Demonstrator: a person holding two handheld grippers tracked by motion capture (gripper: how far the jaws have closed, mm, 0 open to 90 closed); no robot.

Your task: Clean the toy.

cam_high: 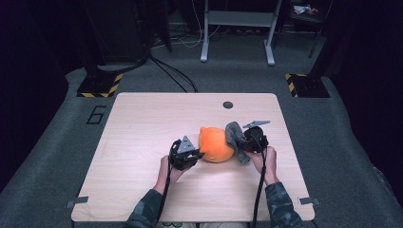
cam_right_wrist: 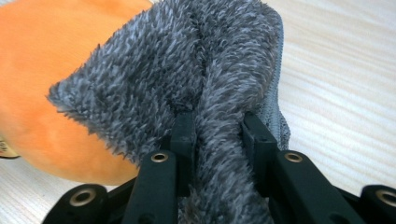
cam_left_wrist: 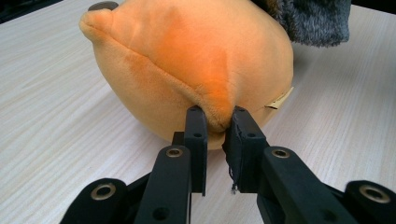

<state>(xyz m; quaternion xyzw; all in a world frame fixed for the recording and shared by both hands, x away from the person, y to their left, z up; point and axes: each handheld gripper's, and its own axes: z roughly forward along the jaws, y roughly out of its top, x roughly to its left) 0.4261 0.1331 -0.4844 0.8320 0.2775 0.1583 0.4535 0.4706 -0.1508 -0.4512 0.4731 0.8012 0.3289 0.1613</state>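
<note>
A round orange plush toy point(cam_high: 216, 144) lies near the middle of the wooden table point(cam_high: 142, 123). Against its right side rests a grey fuzzy cloth point(cam_high: 234, 134). My left gripper point(cam_high: 192, 154) is at the toy's left side, shut on a pinched fold of the orange plush toy point(cam_left_wrist: 196, 60); in the left gripper view the jaws of the left gripper point(cam_left_wrist: 215, 122) squeeze the fabric between them. My right gripper point(cam_high: 243, 145) is shut on the grey cloth point(cam_right_wrist: 187, 74), whose pile bulges between the jaws of the right gripper point(cam_right_wrist: 215, 122). The orange toy point(cam_right_wrist: 42, 93) sits just behind the cloth.
A small dark round disc point(cam_high: 227, 104) lies on the table near its far edge. Beyond the table stand a metal frame point(cam_high: 237, 28), cables, and black stands with yellow-striped bases point(cam_high: 100, 85). Bare tabletop lies to the left and front.
</note>
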